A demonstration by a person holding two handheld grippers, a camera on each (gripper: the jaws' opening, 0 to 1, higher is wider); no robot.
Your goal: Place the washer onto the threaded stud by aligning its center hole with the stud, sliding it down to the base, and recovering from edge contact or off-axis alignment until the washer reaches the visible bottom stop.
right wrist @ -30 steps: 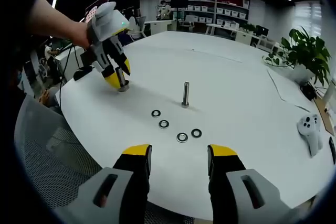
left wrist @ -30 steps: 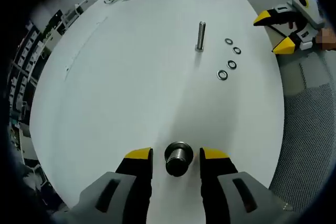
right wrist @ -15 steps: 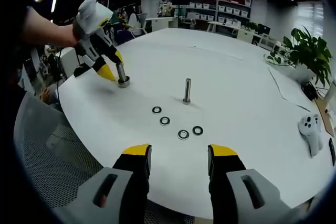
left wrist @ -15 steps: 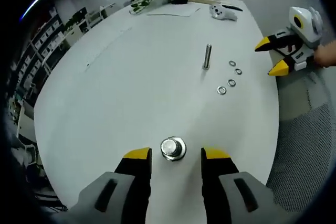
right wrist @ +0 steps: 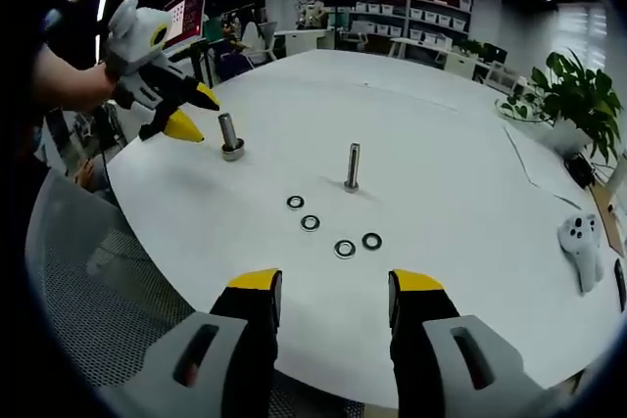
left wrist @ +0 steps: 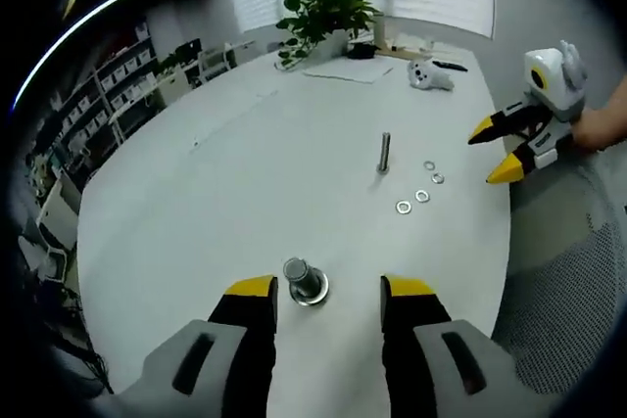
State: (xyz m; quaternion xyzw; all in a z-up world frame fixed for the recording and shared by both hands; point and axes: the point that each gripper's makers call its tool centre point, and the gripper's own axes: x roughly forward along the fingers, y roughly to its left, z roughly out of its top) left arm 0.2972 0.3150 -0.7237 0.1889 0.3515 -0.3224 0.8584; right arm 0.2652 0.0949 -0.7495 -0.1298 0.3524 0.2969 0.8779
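A thick steel stud (left wrist: 305, 282) stands upright on the white table (left wrist: 245, 173), just ahead of my open left gripper (left wrist: 320, 288) and apart from its fingers. A thin threaded stud (left wrist: 384, 153) stands farther off, with several washers (left wrist: 418, 186) beside it. From the right gripper view, the thin stud (right wrist: 352, 167) is mid-table, the washers (right wrist: 333, 229) lie in a curved row before it, and the thick stud (right wrist: 230, 135) stands at the left. My right gripper (right wrist: 327, 286) hangs open over the near table edge, empty. The left gripper (right wrist: 182, 111) hovers left of the thick stud.
A potted plant (left wrist: 328, 15), papers and a white controller (left wrist: 429, 73) sit at the table's far side. A mesh chair (left wrist: 558, 271) stands by the right edge. Shelving (right wrist: 411, 22) lines the back of the room. A hand (right wrist: 64, 85) holds the left gripper.
My left gripper has drawn back from the thick stud, which now stands free ahead of the fingers. The right gripper has barely moved.
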